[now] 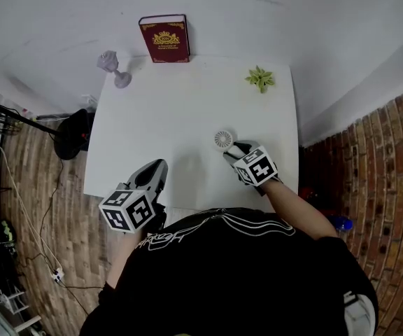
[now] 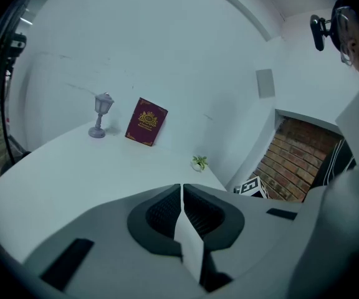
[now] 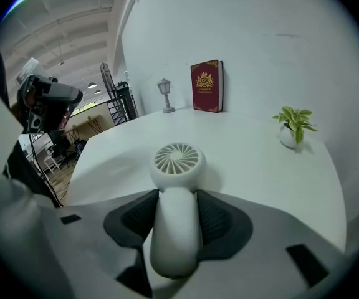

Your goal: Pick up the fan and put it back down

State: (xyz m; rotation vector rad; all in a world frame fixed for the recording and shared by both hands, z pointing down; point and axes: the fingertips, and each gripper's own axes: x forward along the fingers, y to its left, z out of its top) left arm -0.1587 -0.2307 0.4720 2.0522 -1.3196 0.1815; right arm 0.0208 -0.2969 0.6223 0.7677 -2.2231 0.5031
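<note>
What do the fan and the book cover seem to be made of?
The fan looks like matte white plastic: smooth moulded body, slotted grille. The book seems hardbound in dark red cloth or leatherette: gilt emblem and border.

Bright even light, soft shadows on the white table (image 1: pixel 187 117) — heavy fisheye edges, dark corner vignetting

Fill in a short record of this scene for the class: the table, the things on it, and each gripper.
table: white table, set against a white wall
far edge: red book, grey lamp, potted plant
right gripper: shut on the handle of the white fan
left gripper: jaws together, nothing held
</note>
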